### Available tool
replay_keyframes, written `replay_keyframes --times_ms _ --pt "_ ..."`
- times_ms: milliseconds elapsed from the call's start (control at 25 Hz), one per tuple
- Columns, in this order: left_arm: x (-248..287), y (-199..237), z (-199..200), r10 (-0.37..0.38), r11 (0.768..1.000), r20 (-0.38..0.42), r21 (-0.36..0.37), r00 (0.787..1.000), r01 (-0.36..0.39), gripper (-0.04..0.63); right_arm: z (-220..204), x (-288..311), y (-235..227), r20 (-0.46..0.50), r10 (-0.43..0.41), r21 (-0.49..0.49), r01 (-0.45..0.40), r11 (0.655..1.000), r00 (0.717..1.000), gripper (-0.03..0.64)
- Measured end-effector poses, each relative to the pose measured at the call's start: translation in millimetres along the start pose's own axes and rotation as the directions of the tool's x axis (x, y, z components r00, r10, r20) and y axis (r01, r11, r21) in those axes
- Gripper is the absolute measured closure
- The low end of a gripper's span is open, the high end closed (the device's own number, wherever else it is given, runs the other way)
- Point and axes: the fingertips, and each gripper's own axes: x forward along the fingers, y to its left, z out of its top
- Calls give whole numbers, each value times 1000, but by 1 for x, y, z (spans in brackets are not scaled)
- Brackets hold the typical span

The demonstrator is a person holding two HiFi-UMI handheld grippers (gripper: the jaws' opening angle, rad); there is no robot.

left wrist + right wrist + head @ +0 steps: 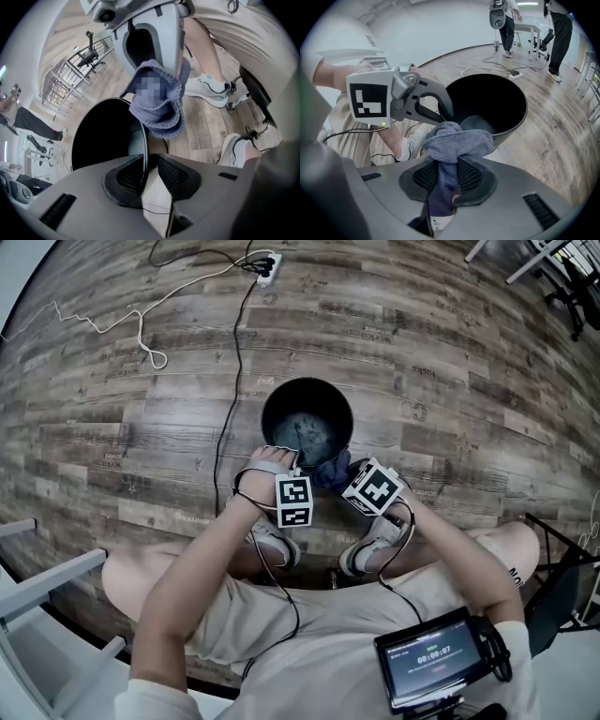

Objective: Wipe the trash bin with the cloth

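Down on the brown wood-plank floor [450, 381] stands one round black trash bin [281, 390], just ahead of the seated person's two white shoes [275, 542]. Two hand-held grippers meet at its near rim, each carrying one marker cube. On the left gripper [150, 161] the jaws stand a little apart astride the bin's thin wall: one pad lies against the inside of the rim, while a sliver of floor shows between the wall and the other pad. On the right gripper [449, 166] the jaws are clamped on one blue-grey knitted cloth [457, 143], which bunches above the pads and rests against the bin's outer edge, just beside the left gripper. One white power strip [265, 266] lies well beyond the bin, with one black cable [232, 362] running from it toward the person.
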Motion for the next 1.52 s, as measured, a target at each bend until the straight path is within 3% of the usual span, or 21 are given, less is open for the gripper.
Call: replay_keyframes --times_ms 240,520,760,1080,1520 --pt "0 -2 1 36 997 22 64 999 -37 491 3 17 -14 -4 -8 8 8 1000 1000 528" --pt "0 -5 3 21 992 38 127 999 -26 507 2 38 -19 -16 16 4 -16 1000 1000 528" --pt "0 -7 6 8 993 53 118 999 -14 517 -8 61 -33 41 -21 80 18 997 999 528" --pt "-1 -6 7 -3 992 69 126 998 -6 520 -25 122 -44 43 -78 112 73 991 996 528" --pt "-2 -7 8 -14 993 78 115 997 5 524 -58 191 -82 -22 -205 127 206 970 979 528"
